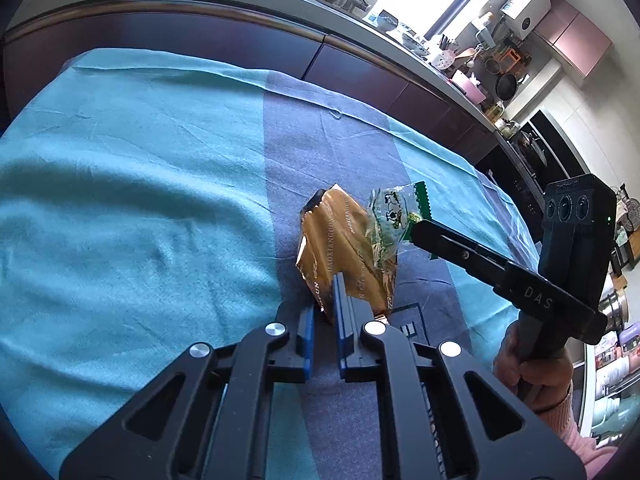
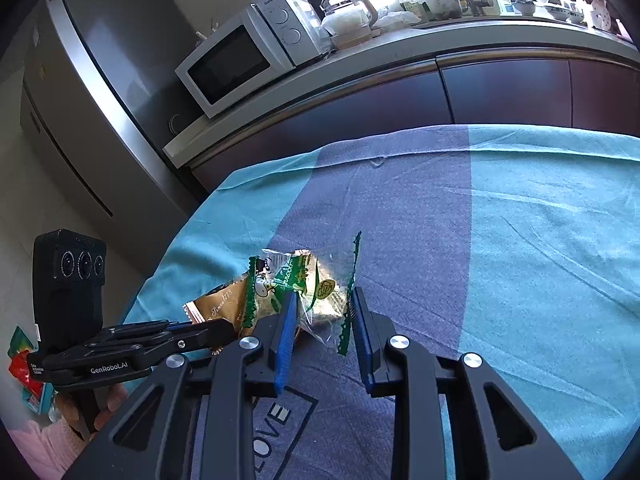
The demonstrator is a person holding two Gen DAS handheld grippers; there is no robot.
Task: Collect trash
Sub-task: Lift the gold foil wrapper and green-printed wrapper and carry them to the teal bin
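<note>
In a kitchen, a teal and grey cloth [image 1: 140,168] is covering the surface. I am pinching the gold wrapper [image 1: 340,240] in my left hand-held gripper [image 1: 322,312], its jaws nearly closed. Beside the gold wrapper, my right hand-held gripper [image 2: 320,312] is clamping the clear green-edged wrapper [image 2: 320,296]. Both are collected; binning is, I judge, remaining.

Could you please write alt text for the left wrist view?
The left gripper pinches a gold wrapper above a teal and grey cloth. The right gripper reaches in from the right, at a clear green-edged wrapper against the gold one. Kitchen cabinets stand behind.
</note>
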